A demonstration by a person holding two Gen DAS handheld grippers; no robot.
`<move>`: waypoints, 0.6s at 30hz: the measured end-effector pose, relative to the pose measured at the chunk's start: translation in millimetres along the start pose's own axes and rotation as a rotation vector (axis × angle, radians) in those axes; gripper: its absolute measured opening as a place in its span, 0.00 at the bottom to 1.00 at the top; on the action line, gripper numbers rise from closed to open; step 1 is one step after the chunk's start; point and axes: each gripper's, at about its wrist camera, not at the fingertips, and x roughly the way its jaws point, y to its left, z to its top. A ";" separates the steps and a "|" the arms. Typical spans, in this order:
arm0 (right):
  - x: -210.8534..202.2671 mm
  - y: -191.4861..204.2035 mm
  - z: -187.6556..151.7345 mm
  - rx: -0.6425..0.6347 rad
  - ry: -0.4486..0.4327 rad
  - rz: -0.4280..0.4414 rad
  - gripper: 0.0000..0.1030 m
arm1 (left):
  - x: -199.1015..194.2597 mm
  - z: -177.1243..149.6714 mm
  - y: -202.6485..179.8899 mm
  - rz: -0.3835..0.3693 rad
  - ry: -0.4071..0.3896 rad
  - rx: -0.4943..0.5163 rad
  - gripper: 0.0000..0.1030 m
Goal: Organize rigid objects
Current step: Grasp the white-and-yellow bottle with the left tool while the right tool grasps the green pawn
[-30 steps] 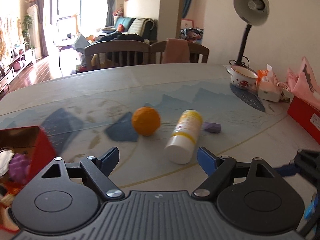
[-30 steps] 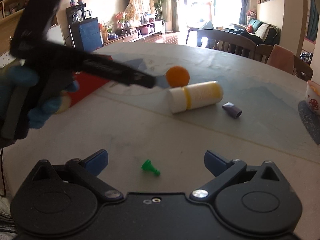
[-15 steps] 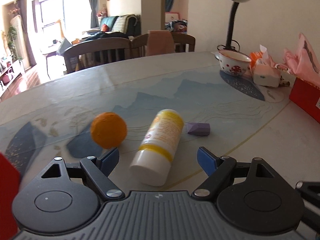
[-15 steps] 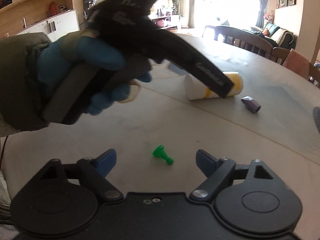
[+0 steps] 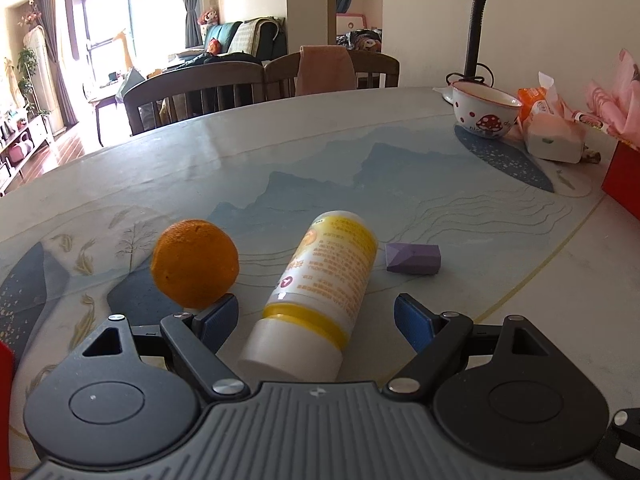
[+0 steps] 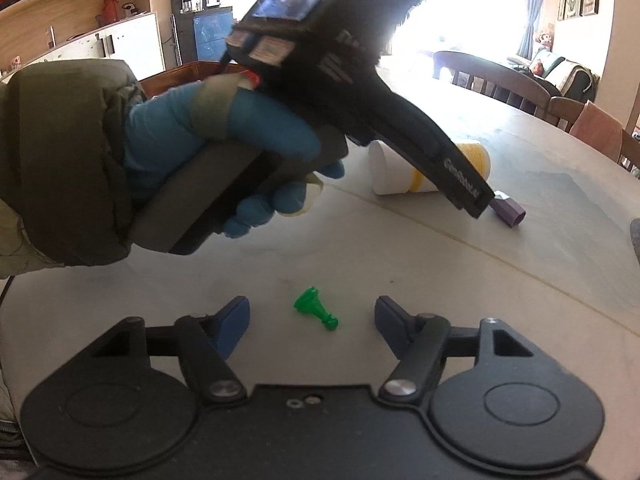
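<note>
My left gripper (image 5: 316,318) is open, its jaws either side of the white cap of a yellow and white bottle (image 5: 320,292) lying on the table. An orange (image 5: 195,263) sits just beyond the left fingertip. A small purple block (image 5: 413,258) lies right of the bottle. My right gripper (image 6: 312,324) is open and low over the table, with a small green pawn-shaped piece (image 6: 314,308) lying between its fingertips. The right wrist view also shows the bottle (image 6: 400,170) and the purple block (image 6: 508,212), partly hidden by the left hand-held gripper (image 6: 360,80).
A mushroom-patterned bowl (image 5: 486,114), a desk lamp (image 5: 476,32), tissue packs (image 5: 554,136) and a red box (image 5: 624,178) stand at the table's far right. Another red box's edge (image 5: 6,364) shows at the left. Chairs (image 5: 196,92) stand behind the table.
My left gripper moved forward and right, so the bottle's cap now lies between its jaws. My right gripper moved closer to the green piece, which now lies between its fingertips.
</note>
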 end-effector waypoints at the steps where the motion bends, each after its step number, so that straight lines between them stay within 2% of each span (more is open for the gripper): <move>1: 0.0 -3.0 1.0 -0.001 -0.003 0.001 0.62 | 1.1 -0.3 -0.9 0.002 0.000 0.002 0.83; 4: -2.0 -0.9 -1.2 -0.009 -0.011 0.003 0.54 | 3.6 -0.9 -3.5 0.006 0.000 0.006 0.83; 8: -4.0 0.1 -2.5 -0.017 -0.016 0.009 0.49 | 6.0 -1.7 -7.4 0.004 0.010 0.025 0.75; 10: -4.7 -1.1 -2.0 -0.019 -0.017 0.011 0.43 | 6.7 -2.4 -8.9 0.007 0.012 0.034 0.70; 12: -4.9 -1.2 -0.6 -0.020 -0.020 0.010 0.40 | 6.0 -2.5 -7.9 -0.005 0.013 0.024 0.60; 13: -4.9 -1.4 -0.4 -0.018 -0.021 0.008 0.34 | 5.9 -2.1 -8.1 -0.006 0.014 0.021 0.58; 15: -5.3 -1.5 -0.4 -0.018 -0.024 0.004 0.25 | 4.8 -2.2 -8.3 -0.002 0.012 0.023 0.46; 18: -4.7 -2.7 -0.1 -0.009 -0.028 -0.001 0.22 | 3.0 -3.8 -9.9 -0.001 0.008 0.033 0.43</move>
